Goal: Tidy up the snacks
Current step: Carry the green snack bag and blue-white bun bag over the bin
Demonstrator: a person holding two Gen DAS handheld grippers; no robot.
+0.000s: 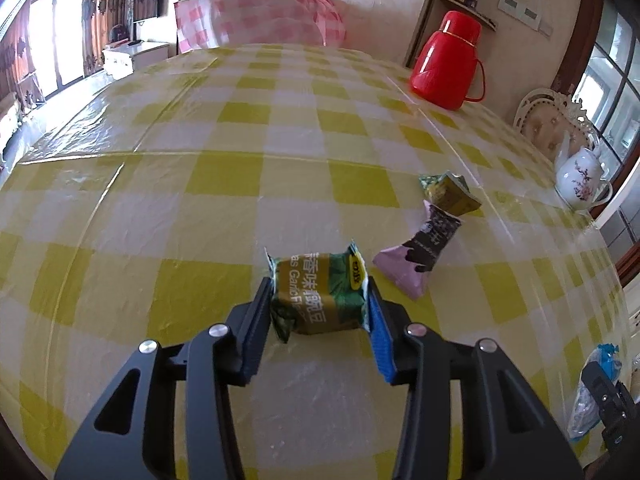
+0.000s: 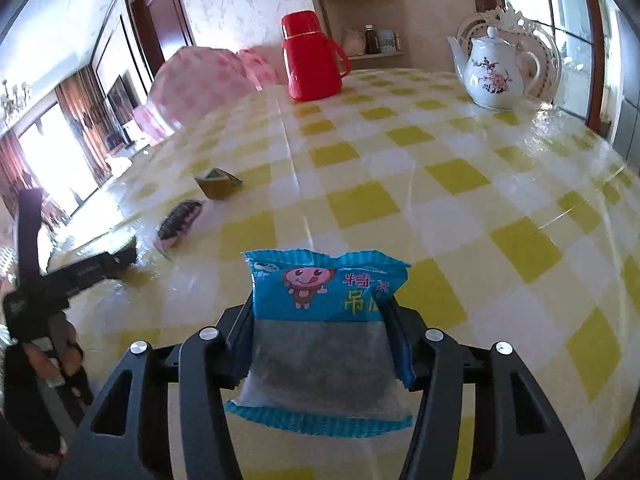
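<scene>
While both claws are loaded, take it slow. Your left gripper (image 1: 320, 300) is pinching the green pack (image 1: 318, 294) by its short ends, just over the table (image 1: 200, 160); whether it's touching the cloth or a bit above, can't tell. Your right gripper (image 2: 320, 320) is clamped on the blue pack (image 2: 324, 328), pads on its side edges, bag sticking out fwd and sagging at the back.

Two more snacks sit ahead-right of the left claw: the purple pack (image 1: 420, 256) and the olive pack (image 1: 452, 194), touching or overlapping each other. That looks like the gathering spot, so I'd bring the green one down just beside the purple, not on top.

Tips:
- Keep the squeeze light; the wrappers are puffy and prob. slippery, so too much force could pop one out sideways.
- Lower till it rests on the cloth before you let go.
- Plastic cover looks slick, so expect sliding.
- Move one hand at a time; the claws are near each other.
</scene>
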